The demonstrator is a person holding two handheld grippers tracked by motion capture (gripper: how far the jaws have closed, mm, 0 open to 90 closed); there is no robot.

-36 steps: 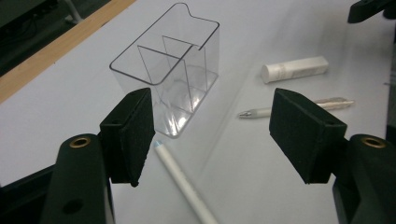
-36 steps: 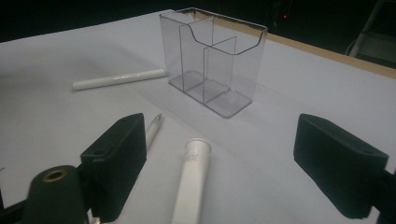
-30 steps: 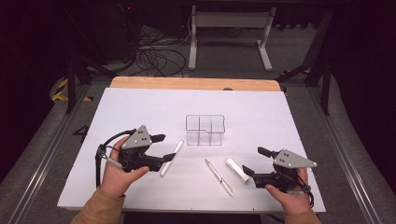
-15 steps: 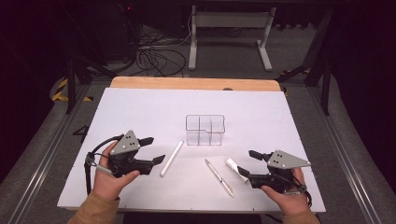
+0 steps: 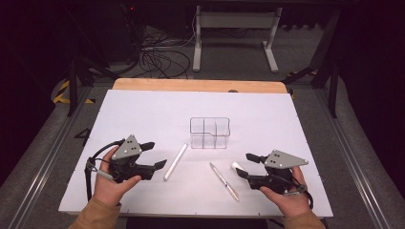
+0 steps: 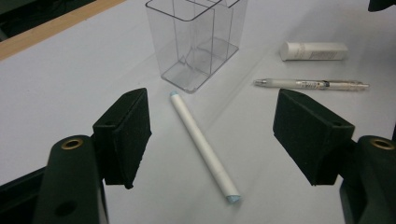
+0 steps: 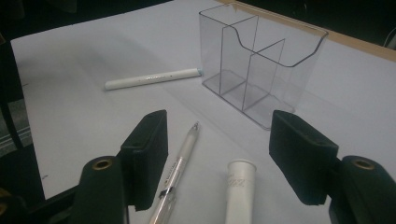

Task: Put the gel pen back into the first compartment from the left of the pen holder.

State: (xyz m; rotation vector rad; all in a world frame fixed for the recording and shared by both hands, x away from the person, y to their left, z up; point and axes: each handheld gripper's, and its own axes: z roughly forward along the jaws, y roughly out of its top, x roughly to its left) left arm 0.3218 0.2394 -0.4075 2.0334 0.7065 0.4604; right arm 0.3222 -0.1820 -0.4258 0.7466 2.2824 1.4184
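Left gripper (image 5: 152, 156): jaws apart, gripping nothing; long white stick (image 6: 204, 145) flat on the table (image 5: 143, 109) between and just ahead of the pads. Clear divided holder (image 5: 210, 132) upright beyond, pen (image 5: 224, 181) between both grippers. Right gripper (image 5: 244, 166): jaws just closing yet still released, short white tube (image 7: 240, 191) lying between the pads, untouched.

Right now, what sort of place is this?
Probably a lab or recording workspace: a white-covered table holding a clear organizer and pens, loose cables on grey carpet, and a bare desk frame behind.
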